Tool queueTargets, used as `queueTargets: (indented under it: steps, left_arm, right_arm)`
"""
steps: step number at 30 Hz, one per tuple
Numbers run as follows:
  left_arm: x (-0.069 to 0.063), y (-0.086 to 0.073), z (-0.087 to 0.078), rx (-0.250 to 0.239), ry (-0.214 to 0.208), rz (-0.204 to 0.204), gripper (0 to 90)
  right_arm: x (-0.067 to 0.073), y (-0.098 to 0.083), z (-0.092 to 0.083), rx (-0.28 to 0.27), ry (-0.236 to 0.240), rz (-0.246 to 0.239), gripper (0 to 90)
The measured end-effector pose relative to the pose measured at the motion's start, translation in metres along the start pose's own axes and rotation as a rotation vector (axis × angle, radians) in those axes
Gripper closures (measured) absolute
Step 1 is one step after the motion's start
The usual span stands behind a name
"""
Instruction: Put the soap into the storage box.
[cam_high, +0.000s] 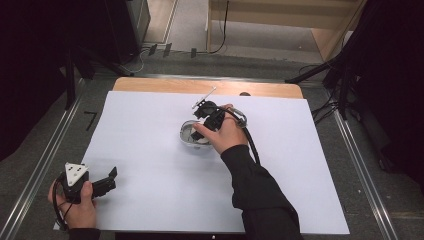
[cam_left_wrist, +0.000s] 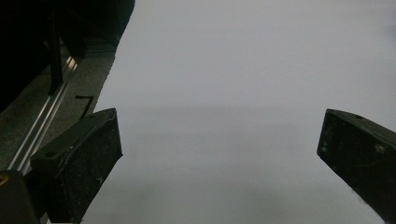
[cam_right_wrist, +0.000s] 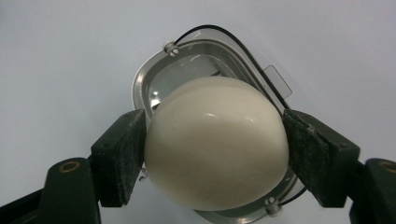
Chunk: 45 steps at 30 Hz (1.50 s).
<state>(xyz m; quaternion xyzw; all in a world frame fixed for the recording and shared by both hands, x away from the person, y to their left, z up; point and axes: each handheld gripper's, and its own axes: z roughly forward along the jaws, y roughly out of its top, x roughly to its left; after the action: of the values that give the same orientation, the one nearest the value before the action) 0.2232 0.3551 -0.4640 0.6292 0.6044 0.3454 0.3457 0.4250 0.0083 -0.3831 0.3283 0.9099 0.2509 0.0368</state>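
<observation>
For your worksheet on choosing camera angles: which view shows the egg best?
The right gripper view: the egg sits large and sharp between the right gripper pads, above a clear container. In the high view the hand covers it. The left gripper view looks across bare white table.

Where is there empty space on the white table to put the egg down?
The white sheet is bare between the left gripper and the clear dish, and to the right of the sleeve. It is crowded at the dish, where the right gripper holds the egg.
</observation>
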Motion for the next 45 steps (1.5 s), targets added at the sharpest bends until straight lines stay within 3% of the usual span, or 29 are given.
queueTargets:
  steps: [21,32,45]
  left_arm:
    - [0.000,0.000,0.000,0.003,0.001,0.002,0.1]
    - [0.000,0.000,0.000,0.005,-0.001,0.002,0.1]
    - [0.000,0.000,0.000,0.006,0.000,0.002,0.1]
  right_arm:
    - [-0.001,-0.001,0.008,0.020,0.004,0.028,24.7]
    - [0.001,-0.003,0.010,-0.016,-0.028,0.017,25.9]
    - [-0.001,-0.017,-0.008,-0.079,-0.012,0.027,23.6]
